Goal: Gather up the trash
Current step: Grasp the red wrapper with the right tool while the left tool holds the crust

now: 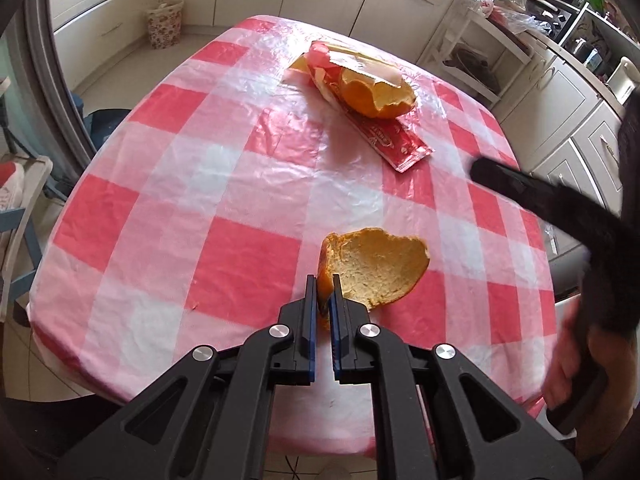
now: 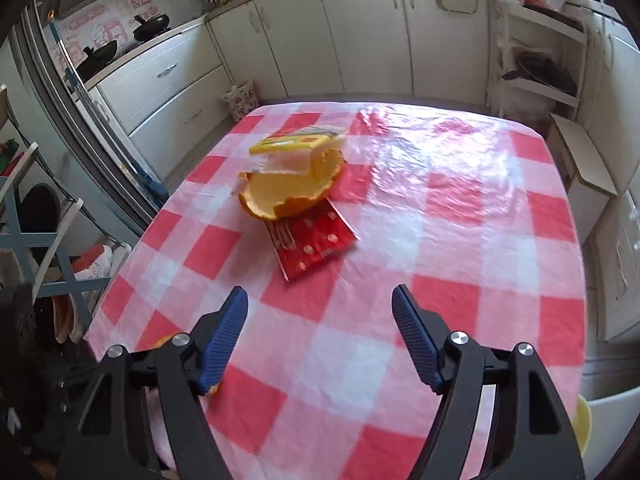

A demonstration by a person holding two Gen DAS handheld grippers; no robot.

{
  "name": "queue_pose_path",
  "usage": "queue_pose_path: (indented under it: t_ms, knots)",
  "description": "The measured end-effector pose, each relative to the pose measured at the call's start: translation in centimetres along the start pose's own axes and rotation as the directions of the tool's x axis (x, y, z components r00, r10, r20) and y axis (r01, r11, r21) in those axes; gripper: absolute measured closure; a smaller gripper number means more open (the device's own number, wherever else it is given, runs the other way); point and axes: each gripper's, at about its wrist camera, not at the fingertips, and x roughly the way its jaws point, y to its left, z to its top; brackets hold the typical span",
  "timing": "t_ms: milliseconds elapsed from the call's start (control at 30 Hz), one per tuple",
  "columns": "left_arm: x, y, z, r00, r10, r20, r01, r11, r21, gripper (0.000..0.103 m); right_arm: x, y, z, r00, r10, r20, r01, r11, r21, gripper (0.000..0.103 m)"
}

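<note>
The lower rim of the torn orange peel piece (image 1: 376, 266) is hidden between blue pads; the red foil wrapper (image 2: 312, 244) is partly covered, its print blurred.

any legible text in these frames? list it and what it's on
Nothing reads clearly.
Red wrapper: pale print and small motifs, too blurred to read; in the left wrist view only a strip of lettering shows, illegible.
Yellow packet on the orange peel: dark and red marks, too blurred.
Pink wall decals behind the stove: characters or figures, too small to read.
Checked tablecloth: no text.
</note>
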Motion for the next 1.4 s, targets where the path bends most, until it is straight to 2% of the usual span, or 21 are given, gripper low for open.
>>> queue_pose_path:
  t_ms: [133,300,367,400,433,467,500,733,900,1033,1133,1200,1233,1267,1333,1367,1400]
  knots:
    - [0.0,0.5,0.1,1.000,-0.002,0.000,0.002,1.000,-0.003,0.097,3.5,2.0,0.9,0.997,-0.061,-0.038,0.058,0.995,-0.086,0.029]
    - [0.2,0.7,0.6,1.000,-0.022,-0.011,0.022,1.000,-0.016,0.097,7.4,2.3,2.0,0.994,-0.071,-0.083,0.064,0.995,-0.081,0.028]
    - [0.3,0.7,0.8,1.000,-0.027,-0.015,0.027,0.999,-0.018,0.097,8.0,2.6,2.4,0.993,-0.099,-0.067,0.091,0.990,-0.109,0.031]
    - [0.4,0.8,0.9,0.999,-0.031,-0.018,0.031,0.999,-0.022,0.097,8.2,2.7,2.5,0.992,-0.114,-0.060,0.106,0.987,-0.120,0.045]
    - [0.5,0.9,0.9,0.999,-0.034,-0.020,0.033,0.999,-0.027,0.097,8.2,2.8,2.6,0.989,-0.139,-0.047,0.132,0.982,-0.132,0.053]
    - [0.6,0.9,1.1,0.999,-0.037,-0.022,0.036,0.999,-0.032,0.097,8.1,2.7,2.6,0.989,-0.139,-0.041,0.132,0.982,-0.131,0.069]
    - [0.6,1.0,1.0,0.999,-0.038,-0.022,0.037,0.999,-0.034,0.097,8.0,2.5,2.7,0.991,-0.131,-0.040,0.126,0.985,-0.121,0.099]
    - [0.6,0.9,1.1,0.999,-0.036,-0.017,0.035,0.999,-0.035,0.097,6.3,2.1,2.3,0.997,-0.071,-0.033,0.067,0.993,-0.094,0.101]
    - [0.2,0.8,1.1,0.999,-0.035,-0.002,0.035,0.999,-0.034,0.098,0.9,2.7,2.1,0.999,-0.023,0.045,0.027,0.994,-0.109,0.102]
    - [-0.2,0.4,1.0,0.999,-0.045,0.016,0.045,0.999,-0.023,0.098,-4.6,2.4,1.4,0.992,0.001,0.128,0.014,0.993,-0.116,0.102]
    - [-0.3,0.1,0.8,0.999,-0.048,0.020,0.048,0.999,-0.019,0.098,-7.9,1.2,0.7,0.984,0.025,0.174,-0.012,0.997,-0.078,0.102]
    - [-0.3,0.0,0.6,0.999,-0.044,0.020,0.045,0.999,-0.019,0.098,-8.8,0.5,0.5,0.984,0.013,0.180,-0.002,0.998,-0.064,0.102]
    - [-0.2,0.0,0.6,0.999,-0.042,0.019,0.043,0.999,-0.018,0.098,-8.5,-0.1,0.3,0.989,0.010,0.147,-0.003,0.999,-0.052,0.102]
    - [-0.2,-0.1,0.4,0.999,-0.039,0.019,0.040,0.999,-0.017,0.098,-7.8,-0.6,0.0,0.994,0.009,0.111,-0.004,0.999,-0.038,0.101]
    - [-0.2,-0.1,0.2,0.999,-0.035,0.020,0.036,0.999,-0.014,0.098,-5.5,-1.4,-0.7,0.999,0.000,0.035,0.000,1.000,-0.014,0.065]
    - [-0.3,-0.1,0.1,0.999,-0.034,0.019,0.034,0.999,-0.013,0.098,-4.8,-1.3,-1.0,1.000,-0.009,0.022,0.009,1.000,-0.015,0.029]
    - [-0.3,-0.1,0.0,0.999,-0.033,0.019,0.034,0.999,-0.013,0.098,-4.0,-1.2,-1.3,1.000,-0.022,0.014,0.023,0.999,-0.027,0.025]
